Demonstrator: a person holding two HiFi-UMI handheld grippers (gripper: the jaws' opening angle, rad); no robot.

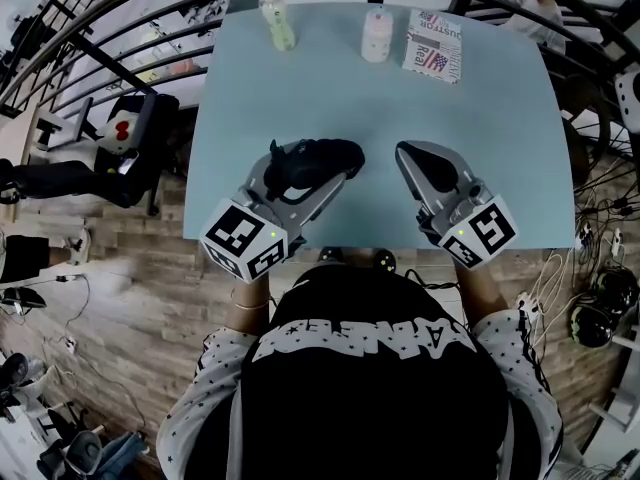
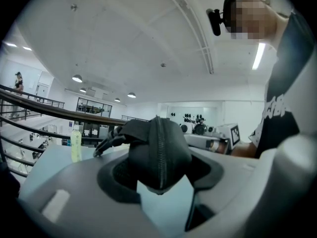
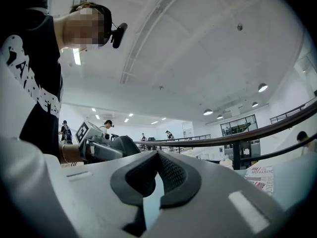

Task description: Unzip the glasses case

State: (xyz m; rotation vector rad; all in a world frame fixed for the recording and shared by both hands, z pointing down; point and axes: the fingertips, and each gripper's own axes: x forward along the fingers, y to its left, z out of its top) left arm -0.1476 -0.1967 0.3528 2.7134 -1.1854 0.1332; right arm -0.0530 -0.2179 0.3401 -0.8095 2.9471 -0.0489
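Observation:
A black zipped glasses case [image 1: 318, 158] is clamped in my left gripper [image 1: 325, 173] just above the near half of the pale blue table [image 1: 490, 158]. In the left gripper view the case [image 2: 158, 152] fills the gap between the jaws. Its zip line runs straight towards the camera, and a dark strap [image 2: 106, 142] sticks out to its left. My right gripper [image 1: 412, 156] hovers a short way right of the case, apart from it. In the right gripper view its pads [image 3: 171, 172] meet with nothing between them, and the left gripper with the case [image 3: 111, 150] shows at the left.
At the table's far edge stand a yellow-green bottle [image 1: 278, 20], a white bottle [image 1: 377, 34] and a printed packet [image 1: 435, 44]. A black railing [image 1: 120, 8] curves behind the table. Cables and gear lie on the wooden floor at the right [image 1: 600, 298].

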